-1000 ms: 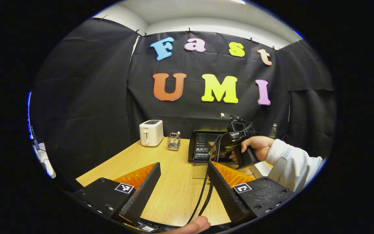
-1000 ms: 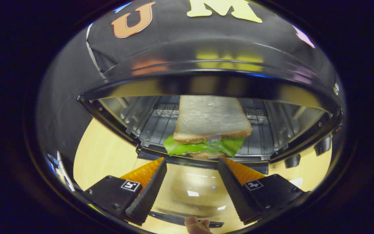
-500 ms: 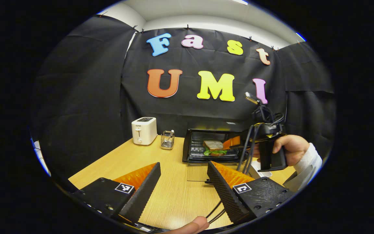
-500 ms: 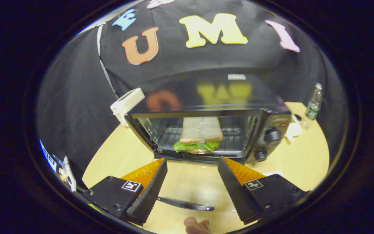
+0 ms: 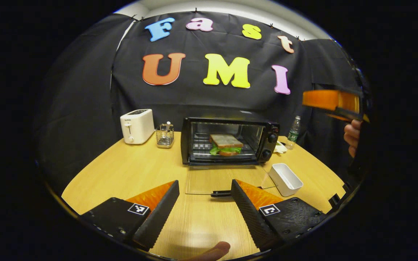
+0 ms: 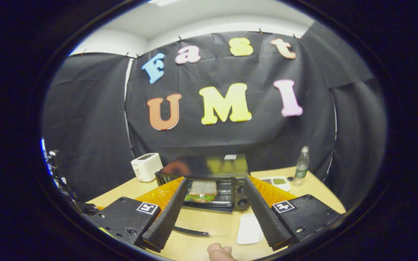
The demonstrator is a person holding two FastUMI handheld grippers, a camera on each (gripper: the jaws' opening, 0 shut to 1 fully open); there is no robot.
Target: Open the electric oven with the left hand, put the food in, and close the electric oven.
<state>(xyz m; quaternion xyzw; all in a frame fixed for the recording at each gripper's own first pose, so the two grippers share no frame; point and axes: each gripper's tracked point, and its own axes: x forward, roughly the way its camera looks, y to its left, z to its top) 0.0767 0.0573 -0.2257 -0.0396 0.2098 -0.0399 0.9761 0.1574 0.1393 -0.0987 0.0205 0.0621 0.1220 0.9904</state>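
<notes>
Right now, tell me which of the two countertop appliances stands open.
The black electric oven: its glass door lies flat on the table, with the sandwich inside. The white toaster, left of it, has no door.

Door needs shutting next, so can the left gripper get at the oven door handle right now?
Probably yes. The left gripper is open, and the door handle lies on the lowered glass door just ahead, between its fingers, with bare table around. The white tray sits off to the side.

Black cloth booth walls (image 5: 85,90) pinned along top, white ceiling (image 6: 209,18) above, light wood surface (image 5: 122,170), white toaster (image 5: 136,125) and wire rack (image 5: 164,135) at back, dim light
</notes>
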